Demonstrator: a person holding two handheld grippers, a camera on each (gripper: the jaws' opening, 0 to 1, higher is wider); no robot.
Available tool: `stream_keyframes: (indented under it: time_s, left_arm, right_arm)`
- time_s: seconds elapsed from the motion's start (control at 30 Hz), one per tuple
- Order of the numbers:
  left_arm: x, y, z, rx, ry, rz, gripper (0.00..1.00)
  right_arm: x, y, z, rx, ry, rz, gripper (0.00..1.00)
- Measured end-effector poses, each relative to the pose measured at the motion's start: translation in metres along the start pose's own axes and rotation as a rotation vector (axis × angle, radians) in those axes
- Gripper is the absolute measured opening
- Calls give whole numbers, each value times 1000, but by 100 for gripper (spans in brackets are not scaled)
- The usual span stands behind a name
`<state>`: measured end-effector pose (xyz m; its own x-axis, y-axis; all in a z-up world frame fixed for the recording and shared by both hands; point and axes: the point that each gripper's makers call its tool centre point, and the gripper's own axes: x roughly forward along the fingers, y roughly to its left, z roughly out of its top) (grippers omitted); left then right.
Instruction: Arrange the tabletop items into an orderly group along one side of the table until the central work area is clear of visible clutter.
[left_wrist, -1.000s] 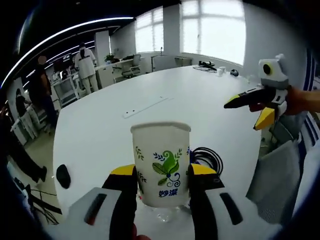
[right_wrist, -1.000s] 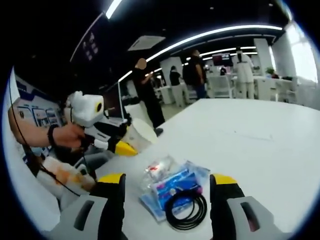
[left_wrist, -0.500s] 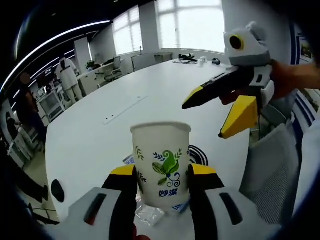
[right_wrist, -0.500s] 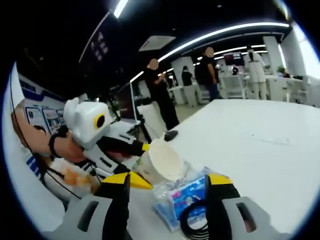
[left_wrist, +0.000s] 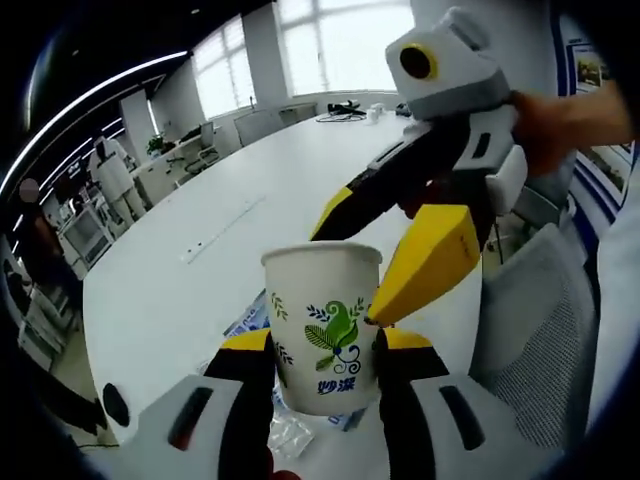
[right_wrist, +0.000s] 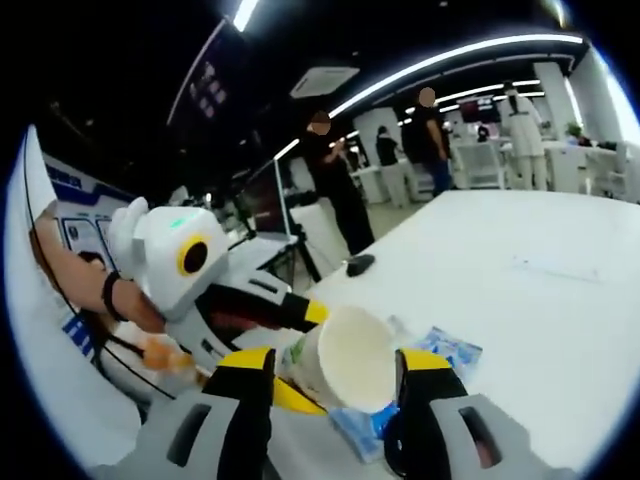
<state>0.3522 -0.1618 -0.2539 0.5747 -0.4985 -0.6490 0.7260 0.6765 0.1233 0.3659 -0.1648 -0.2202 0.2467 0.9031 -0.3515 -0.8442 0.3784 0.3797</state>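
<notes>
A white paper cup (left_wrist: 322, 330) with a green leaf print stands upright between my left gripper's (left_wrist: 325, 345) jaws, which are shut on its sides. It is held above the white table (left_wrist: 190, 290). My right gripper (left_wrist: 350, 268) reaches in from the right, open, with one finger behind the cup's rim and the yellow finger against its right edge. In the right gripper view the cup's open mouth (right_wrist: 352, 358) lies between my right gripper's (right_wrist: 335, 362) spread jaws, and the left gripper (right_wrist: 300, 355) holds the cup from the left.
A blue tissue packet (left_wrist: 250, 322) (right_wrist: 442, 352) and clear wrapping (left_wrist: 290, 435) lie on the table under the cup. A black mouse (left_wrist: 115, 405) (right_wrist: 360, 265) sits near the table edge. A grey mesh chair (left_wrist: 540, 340) stands to the right. People (right_wrist: 335, 195) stand beyond the table.
The right gripper has come from far right up to the cup and now straddles its rim. The left gripper has kept hold of the cup throughout.
</notes>
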Motion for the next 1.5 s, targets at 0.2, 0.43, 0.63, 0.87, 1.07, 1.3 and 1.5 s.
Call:
stream_keyframes:
  time_s: [0.2, 0.43, 0.63, 0.87, 1.07, 1.3, 1.5]
  left_arm:
    - [2, -3, -1, 42, 3, -14, 39]
    - [4, -4, -3, 86, 7, -27, 39]
    - [5, -10, -1, 135, 6, -45, 39]
    - [5, -15, -2, 149, 9, -55, 39]
    - [6, -18, -8, 160, 25, -57, 39]
    - [7, -16, -11, 145, 26, -47, 39]
    - [6, -16, -12, 137, 29, -38, 39]
  right_arm:
    - [3, 6, -8, 10, 16, 28, 38]
    - [6, 11, -10, 30, 14, 59, 28]
    - [5, 25, -9, 40, 19, 92, 18]
    - [5, 34, -9, 44, 18, 130, 4]
    - [7, 40, -15, 50, 29, 135, 1]
    - [11, 36, -21, 50, 50, 123, 0]
    - [13, 35, -25, 49, 61, 116, 0]
